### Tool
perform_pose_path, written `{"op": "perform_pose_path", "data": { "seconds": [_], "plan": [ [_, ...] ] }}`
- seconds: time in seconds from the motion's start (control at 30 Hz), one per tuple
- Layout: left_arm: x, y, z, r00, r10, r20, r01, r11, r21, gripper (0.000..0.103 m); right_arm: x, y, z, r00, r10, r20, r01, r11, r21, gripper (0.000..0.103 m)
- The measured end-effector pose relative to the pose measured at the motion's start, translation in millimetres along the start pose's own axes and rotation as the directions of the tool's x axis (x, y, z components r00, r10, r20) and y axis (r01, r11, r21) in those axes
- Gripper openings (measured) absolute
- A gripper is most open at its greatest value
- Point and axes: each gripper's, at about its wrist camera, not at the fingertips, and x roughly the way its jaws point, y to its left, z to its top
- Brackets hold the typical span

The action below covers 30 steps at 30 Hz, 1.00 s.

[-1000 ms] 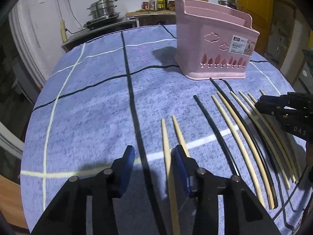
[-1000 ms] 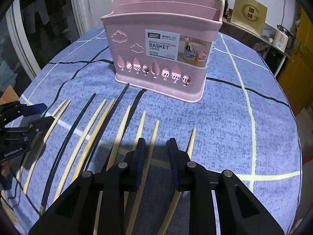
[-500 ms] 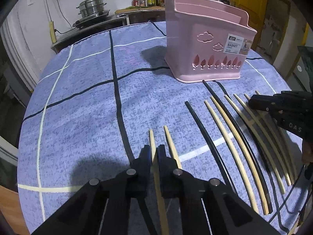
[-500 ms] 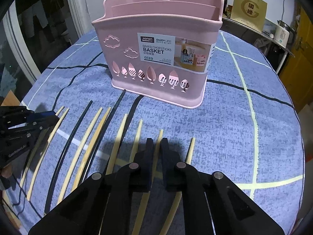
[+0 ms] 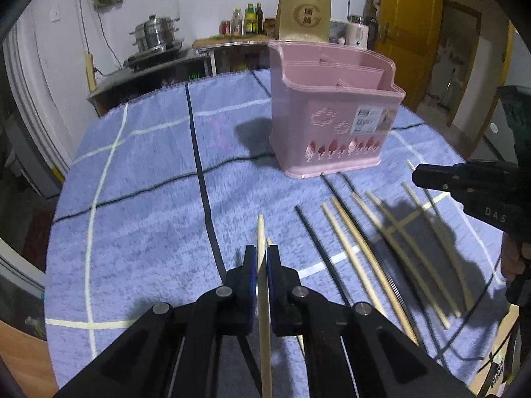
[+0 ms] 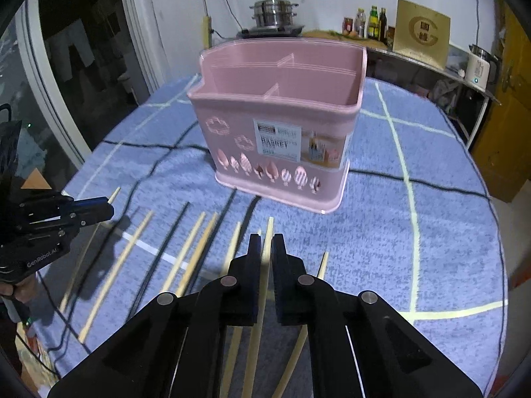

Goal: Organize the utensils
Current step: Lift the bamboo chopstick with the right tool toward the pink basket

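Note:
My left gripper [image 5: 261,260] is shut on a pale wooden chopstick [image 5: 261,232], lifted off the blue cloth; its tip sticks out past the pads. My right gripper [image 6: 264,248] is shut on another pale chopstick [image 6: 269,229], also raised. The right gripper [image 5: 431,175] shows at the right edge of the left wrist view, the left gripper [image 6: 99,210] at the left edge of the right wrist view. A pink chopstick basket [image 5: 332,112] [image 6: 282,126] with empty compartments stands beyond both. Several pale and black chopsticks [image 5: 358,248] [image 6: 189,252] lie in a row on the cloth.
The round table has a blue tablecloth [image 5: 149,199] with black and white lines. Behind it a counter holds a steel steamer pot [image 5: 156,33], bottles [image 5: 247,20] and a gold box [image 5: 303,16]. A kettle [image 6: 478,66] stands on a shelf at right; a yellow door [image 5: 408,16] is behind.
Both grippers went from open to shut, each on a pale chopstick, then rose from the cloth with it. The basket's open top now shows in both views.

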Motion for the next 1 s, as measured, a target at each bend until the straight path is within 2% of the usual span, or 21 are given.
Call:
{"op": "perform_pose_path", "data": {
  "seconds": [0.3,0.4,0.5,0.7,1.0],
  "plan": [
    [-52.5,-2.0,16.0,0.993,-0.008,0.114,0.009,1.0,-0.01,0.006,-37.6,4.9,9.1,0.996,0.006,0.088,-0.006,1.0,-0.006,0.006],
    [-59.2,-0.8,17.1,0.993,-0.006,0.119,0.008,1.0,-0.015,0.006,-38.5,6.2,8.6,0.996,0.008,0.088,-0.007,1.0,-0.007,0.006],
    [-52.1,1.5,14.9,0.995,0.003,0.099,0.0,1.0,-0.024,0.006,-19.9,3.4,1.7,0.999,0.028,0.018,-0.028,1.0,-0.01,0.006],
    [-41.4,9.3,9.4,0.997,-0.005,0.079,0.008,0.999,-0.041,0.006,30.8,-1.0,-20.4,0.994,0.008,-0.112,-0.009,1.0,-0.01,0.009],
    [-38.4,12.5,8.9,0.996,-0.014,0.083,0.018,0.999,-0.047,0.006,55.8,-3.2,-19.5,0.986,-0.001,-0.166,0.0,1.0,-0.009,0.012]
  ]
}}
